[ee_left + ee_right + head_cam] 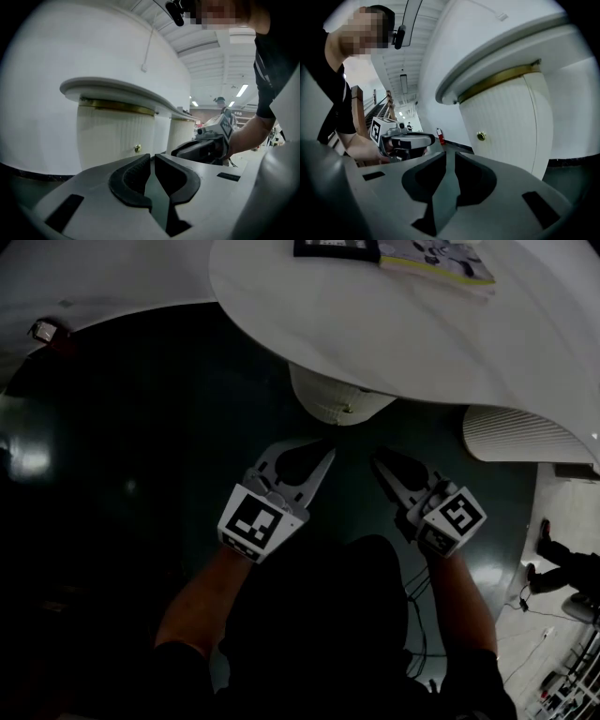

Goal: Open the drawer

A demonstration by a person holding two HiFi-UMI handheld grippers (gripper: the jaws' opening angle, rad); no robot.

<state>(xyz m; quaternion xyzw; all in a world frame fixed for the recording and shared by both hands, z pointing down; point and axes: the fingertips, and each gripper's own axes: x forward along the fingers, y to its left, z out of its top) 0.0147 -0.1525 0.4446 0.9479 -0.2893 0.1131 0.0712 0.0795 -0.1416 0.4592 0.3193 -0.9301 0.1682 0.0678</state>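
Left tongs and right tongs, both pressed together and empty, pointed toward the knob of the drawer, seemingly lining up to pull it.

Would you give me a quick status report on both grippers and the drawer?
Left gripper shut, empty. Right gripper shut, empty. Drawer closed, knob ahead, untouched. Nothing between jaws and knob.
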